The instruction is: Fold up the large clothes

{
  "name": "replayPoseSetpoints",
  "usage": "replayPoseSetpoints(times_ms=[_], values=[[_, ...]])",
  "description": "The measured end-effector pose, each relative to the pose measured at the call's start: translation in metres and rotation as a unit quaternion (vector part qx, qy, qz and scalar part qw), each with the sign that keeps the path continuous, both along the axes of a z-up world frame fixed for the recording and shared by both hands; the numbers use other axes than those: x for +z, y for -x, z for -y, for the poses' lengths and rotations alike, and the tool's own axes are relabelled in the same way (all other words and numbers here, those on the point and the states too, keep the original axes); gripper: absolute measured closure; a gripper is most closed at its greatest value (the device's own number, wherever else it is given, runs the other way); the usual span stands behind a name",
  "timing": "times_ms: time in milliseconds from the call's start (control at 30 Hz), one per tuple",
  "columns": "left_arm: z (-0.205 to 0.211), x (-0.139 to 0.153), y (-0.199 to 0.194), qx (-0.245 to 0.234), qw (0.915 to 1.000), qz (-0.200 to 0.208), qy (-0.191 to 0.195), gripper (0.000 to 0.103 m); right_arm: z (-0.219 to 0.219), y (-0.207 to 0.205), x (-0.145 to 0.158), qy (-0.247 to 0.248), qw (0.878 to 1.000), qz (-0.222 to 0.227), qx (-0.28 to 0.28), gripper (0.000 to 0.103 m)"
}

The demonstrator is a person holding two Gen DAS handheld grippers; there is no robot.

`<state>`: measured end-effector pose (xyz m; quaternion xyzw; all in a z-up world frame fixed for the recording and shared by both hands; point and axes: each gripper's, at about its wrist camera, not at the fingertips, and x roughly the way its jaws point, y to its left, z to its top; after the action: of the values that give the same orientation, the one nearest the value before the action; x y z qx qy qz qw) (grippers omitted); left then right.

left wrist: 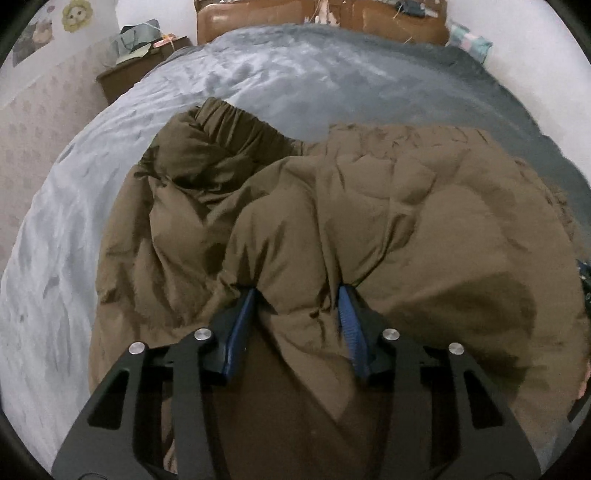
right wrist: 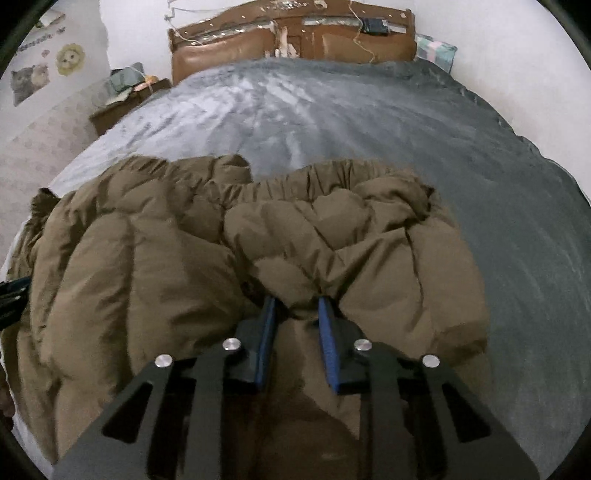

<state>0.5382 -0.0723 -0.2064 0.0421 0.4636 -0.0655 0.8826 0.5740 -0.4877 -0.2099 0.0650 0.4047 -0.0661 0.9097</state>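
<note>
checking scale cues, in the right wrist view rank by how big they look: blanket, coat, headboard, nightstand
1. blanket
2. coat, close behind; it lies nearer the camera, so that gap is unsure
3. headboard
4. nightstand, partly hidden by the bed

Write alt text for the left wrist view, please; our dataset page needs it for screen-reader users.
The left tongs pinch a bunched fold of a puffy brown padded coat that lies crumpled on a grey bedspread. Beyond the bed stand a brown headboard and a cluttered bedside table.
</note>
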Motion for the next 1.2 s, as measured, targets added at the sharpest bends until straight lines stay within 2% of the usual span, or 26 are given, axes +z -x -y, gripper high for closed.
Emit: replayPoseSetpoints(times_ms=[133, 333, 400, 533, 600, 700, 767, 800, 900, 967, 1067, 1200], values=[[0.007, -0.009, -0.021, 0.004, 0.9999, -0.012, -0.005, 0.057, 0.005, -0.021, -0.009, 0.012, 1.0, -0.016, -0.009, 0.081], [0.015, -0.01, -0.019, -0.002, 0.9998, -0.003, -0.022, 0.058, 0.007, -0.02, -0.008, 0.013, 1.0, -0.013, -0.006, 0.081], [0.024, 0.001, -0.015, -0.006, 0.9997, 0.014, -0.019, 0.065, 0.01, -0.008, 0.003, -0.006, 1.0, 0.011, -0.008, 0.079], [0.026, 0.033, 0.001, -0.003, 0.998, 0.062, 0.013, 0.065, 0.004, 0.005, 0.035, -0.043, 0.996, 0.083, -0.009, 0.076], [0.035, 0.046, 0.0, -0.009, 0.9967, 0.078, 0.021, 0.065, -0.005, 0.0, 0.051, -0.054, 0.993, 0.108, -0.003, 0.063], [0.056, 0.05, -0.013, -0.02, 0.9963, 0.079, 0.028, 0.065, -0.029, -0.014, 0.064, -0.057, 0.99, 0.13, 0.025, 0.06], [0.066, 0.046, -0.015, -0.028, 0.9965, 0.06, 0.05, 0.065, -0.044, -0.022, 0.062, -0.062, 0.99, 0.124, 0.041, 0.06], [0.072, 0.045, -0.021, -0.03, 0.9967, 0.057, 0.049, 0.066, -0.051, -0.025, 0.058, -0.064, 0.99, 0.113, 0.049, 0.06], [0.09, 0.028, -0.02, -0.036, 0.9983, 0.045, 0.001, 0.067, -0.071, -0.032, 0.043, -0.036, 0.995, 0.067, 0.06, 0.061], [0.101, 0.012, -0.028, -0.04, 0.9988, 0.024, -0.017, 0.067, -0.078, -0.038, 0.029, -0.019, 0.997, 0.038, 0.061, 0.061], [0.107, -0.002, -0.041, -0.042, 0.9987, -0.001, -0.029, 0.066, -0.078, -0.05, 0.011, -0.019, 0.998, -0.001, 0.059, 0.061], [0.116, -0.015, -0.056, -0.04, 0.9983, -0.013, -0.04, 0.066, -0.079, -0.067, -0.005, -0.012, 0.998, -0.028, 0.053, 0.062]])
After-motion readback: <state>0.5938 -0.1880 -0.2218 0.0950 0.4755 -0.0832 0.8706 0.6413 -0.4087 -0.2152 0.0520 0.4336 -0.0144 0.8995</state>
